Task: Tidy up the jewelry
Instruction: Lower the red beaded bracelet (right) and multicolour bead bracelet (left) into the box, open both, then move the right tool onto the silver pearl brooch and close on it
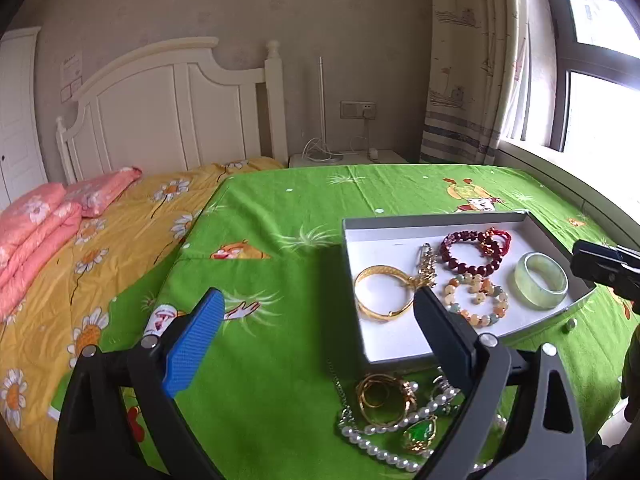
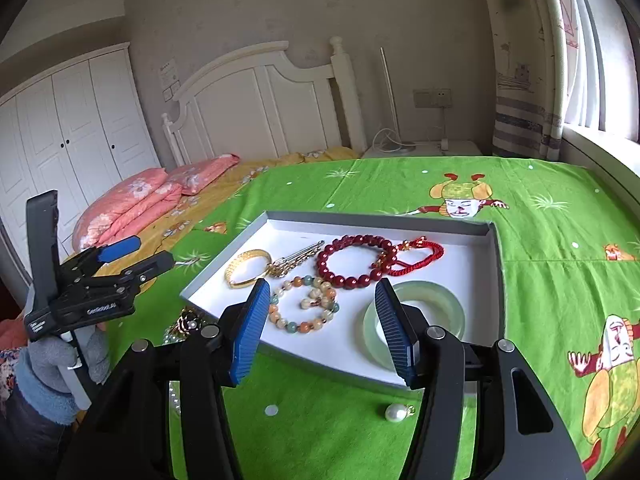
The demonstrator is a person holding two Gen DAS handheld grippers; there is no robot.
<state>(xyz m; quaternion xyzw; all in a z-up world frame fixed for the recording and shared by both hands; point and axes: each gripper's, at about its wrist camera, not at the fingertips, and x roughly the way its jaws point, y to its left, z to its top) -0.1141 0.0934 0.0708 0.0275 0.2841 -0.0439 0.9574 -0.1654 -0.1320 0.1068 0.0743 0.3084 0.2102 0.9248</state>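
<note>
Hovering with both pairs of fingers spread wide and empty, left gripper (image 1: 316, 320) above the loose pearl necklace (image 1: 380, 432) and gold rings (image 1: 384, 396) just below its fingers beside the tray (image 1: 400, 224): light, slippery, best pinched across one strand.

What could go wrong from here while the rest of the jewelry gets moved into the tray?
1. The pearl necklace, gold rings and green pendant lie tangled; lifting one may drag the others.
2. The tray sits on soft bedding; pressing its rim could tip the jade bangle and bead bracelets.
3. The loose pearl earring could roll away or get overlooked beneath the right gripper.
</note>
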